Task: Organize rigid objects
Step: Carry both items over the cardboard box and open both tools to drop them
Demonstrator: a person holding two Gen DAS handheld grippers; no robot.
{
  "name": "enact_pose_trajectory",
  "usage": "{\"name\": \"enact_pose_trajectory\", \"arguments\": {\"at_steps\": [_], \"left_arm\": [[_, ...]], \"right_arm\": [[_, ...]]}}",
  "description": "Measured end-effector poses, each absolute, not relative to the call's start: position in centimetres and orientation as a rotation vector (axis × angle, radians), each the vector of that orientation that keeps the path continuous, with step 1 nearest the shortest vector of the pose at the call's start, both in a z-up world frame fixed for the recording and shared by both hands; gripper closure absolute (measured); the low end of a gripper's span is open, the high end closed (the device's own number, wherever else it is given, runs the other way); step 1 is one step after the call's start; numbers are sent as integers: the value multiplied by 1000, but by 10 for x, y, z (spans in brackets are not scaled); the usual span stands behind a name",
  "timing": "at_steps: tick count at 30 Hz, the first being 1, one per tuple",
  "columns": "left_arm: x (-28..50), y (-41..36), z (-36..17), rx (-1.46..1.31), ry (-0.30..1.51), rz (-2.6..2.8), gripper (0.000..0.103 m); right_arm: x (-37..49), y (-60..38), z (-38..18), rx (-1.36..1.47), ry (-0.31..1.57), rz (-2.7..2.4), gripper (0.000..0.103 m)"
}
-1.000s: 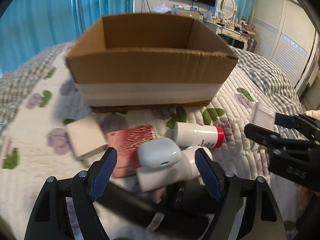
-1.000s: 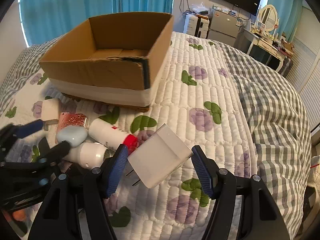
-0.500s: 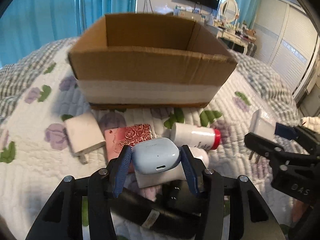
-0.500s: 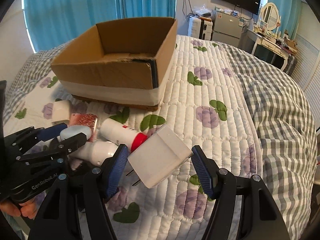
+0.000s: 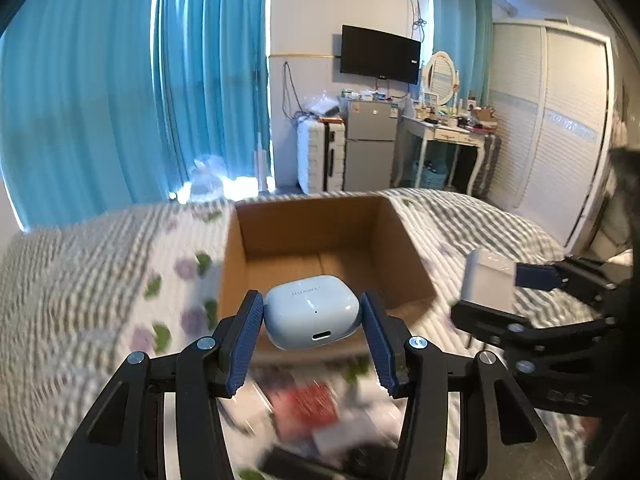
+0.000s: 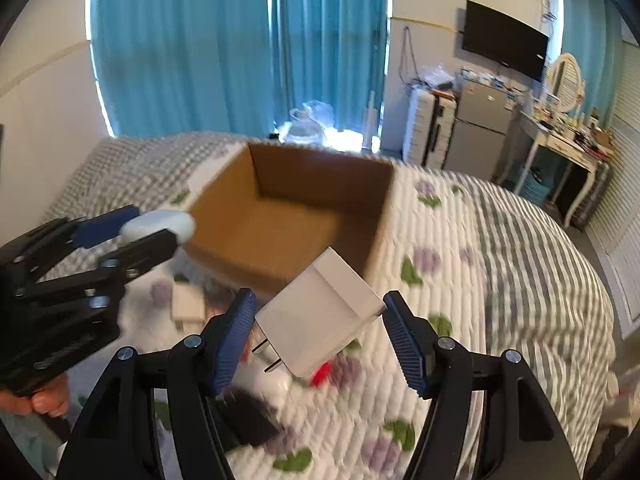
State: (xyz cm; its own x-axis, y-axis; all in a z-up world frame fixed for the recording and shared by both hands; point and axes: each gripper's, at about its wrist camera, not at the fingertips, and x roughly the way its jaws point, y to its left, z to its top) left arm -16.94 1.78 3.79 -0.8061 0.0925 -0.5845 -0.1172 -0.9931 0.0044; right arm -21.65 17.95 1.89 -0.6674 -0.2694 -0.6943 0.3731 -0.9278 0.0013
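My left gripper [image 5: 312, 316] is shut on a pale blue earbud case [image 5: 311, 311] and holds it up just in front of the near wall of an open cardboard box [image 5: 332, 236]. My right gripper [image 6: 320, 320] is shut on a white plug adapter [image 6: 318, 312], prongs pointing lower left, raised over the bed near the box's [image 6: 296, 216] front right corner. The left gripper and its case [image 6: 160, 224] show in the right wrist view at the box's left side. The right gripper and adapter [image 5: 486, 280] show in the left wrist view right of the box.
The box sits on a quilted floral bedspread [image 6: 460, 280]. Below the grippers lie blurred items: a white charger block [image 6: 188, 306], a red patterned card [image 5: 312, 404], a red-capped bottle [image 6: 322, 372] and a dark object [image 6: 248, 416]. Dresser, fridge and curtains stand beyond the bed.
My left gripper closed on the earbud case and lifted it off the pile toward the box. My right gripper rose with the adapter. Both views now look down into the box.
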Motion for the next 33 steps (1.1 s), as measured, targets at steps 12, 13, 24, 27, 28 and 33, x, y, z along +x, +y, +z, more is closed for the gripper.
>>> {"name": "enact_pose_trajectory", "arguments": {"at_steps": [12,13,24,27,28,33], "left_arm": [[-279,10,-26,-1048,128,2902,52],[-281,12,-31,-1053,149,2902,52],[-256,0,-14,-1005,63,2885,33],[-245,-15,-1,-965,-31,2899,28],[-242,-22,3,-955,-67,2904,28],[-243,-41,7,-968,-106,2940,28]], "right_arm": [[-310,158,3,1048,157,-2575,38],[-314,158,-2,1057,160,-2571,38],[-318,160,-7,1066,163,-2571,38],[-320,158,-2,1071,178,-2570,37],[-321,155,-2,1070,199,-2570,37],[-338,136,-24,1100,235,-2561,37]]}}
